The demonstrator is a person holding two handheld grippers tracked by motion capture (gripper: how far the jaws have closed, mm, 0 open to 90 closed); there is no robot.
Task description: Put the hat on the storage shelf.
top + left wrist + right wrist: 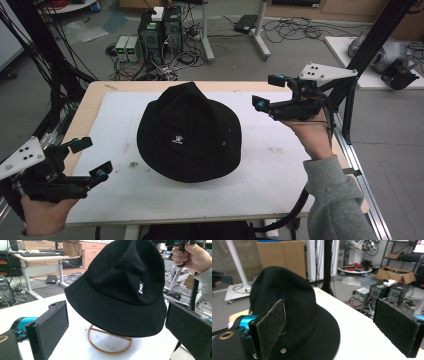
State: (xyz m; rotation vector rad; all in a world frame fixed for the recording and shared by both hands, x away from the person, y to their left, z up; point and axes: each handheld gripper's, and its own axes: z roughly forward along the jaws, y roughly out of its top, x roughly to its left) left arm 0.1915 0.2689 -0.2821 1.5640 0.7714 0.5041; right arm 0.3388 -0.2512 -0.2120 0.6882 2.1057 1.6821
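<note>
Black cloth bucket hat [189,131] with a small white logo patch is sitting on a thin round brass wire stand [109,341] in the middle of the white table mat [270,170]. Nearest, the left gripper [90,157] is hanging wide open, holding nothing. Farther back, the right gripper [268,92] is also gaping open and empty, beside the hat.

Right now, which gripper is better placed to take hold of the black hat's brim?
Probably the right gripper: in its own view the hat brim already lies by its open jaws. The left gripper, also open, hangs off the white mat's near-left corner, with bare mat before the brim.
</note>
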